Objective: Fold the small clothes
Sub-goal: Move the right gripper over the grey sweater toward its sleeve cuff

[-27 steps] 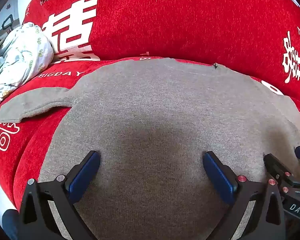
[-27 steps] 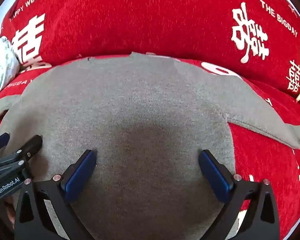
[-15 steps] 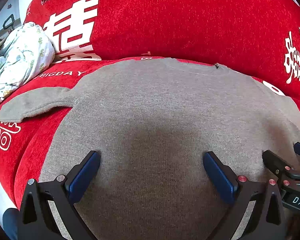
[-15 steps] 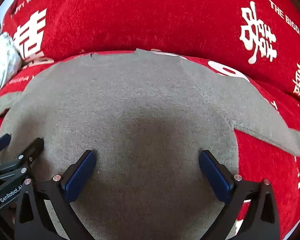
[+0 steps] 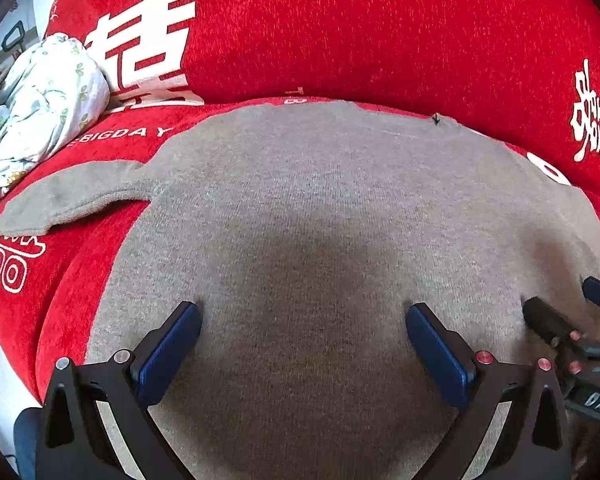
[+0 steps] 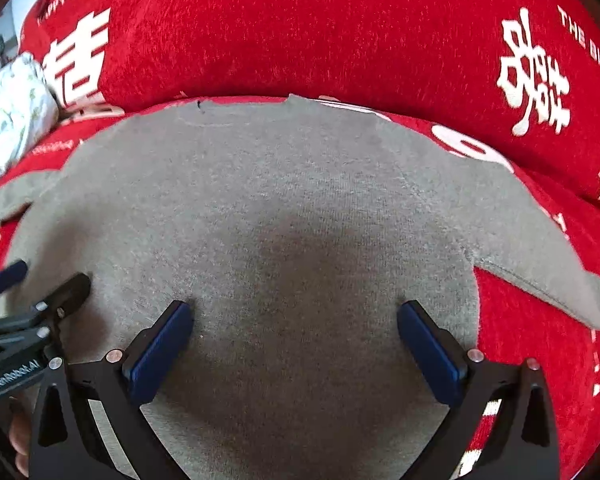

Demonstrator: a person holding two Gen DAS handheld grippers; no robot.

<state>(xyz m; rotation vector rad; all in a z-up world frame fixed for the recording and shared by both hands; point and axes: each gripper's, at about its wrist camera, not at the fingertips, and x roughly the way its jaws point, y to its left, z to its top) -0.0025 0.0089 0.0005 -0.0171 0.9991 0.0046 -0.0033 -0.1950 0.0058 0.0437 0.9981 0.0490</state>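
1. The grey sweater (image 5: 320,208) lies flat on the red sofa (image 5: 340,32), sleeves spread.
2. The left claw (image 5: 304,350) is spread wide, empty, over the sweater's lower body.
3. The right claw (image 6: 294,346) is likewise wide apart, holding nothing, beside the left one over the sweater.

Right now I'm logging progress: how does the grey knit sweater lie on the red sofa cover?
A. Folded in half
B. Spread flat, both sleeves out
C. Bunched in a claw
B: the grey knit sweater lies flat, with one sleeve out each side, and both claws are open.
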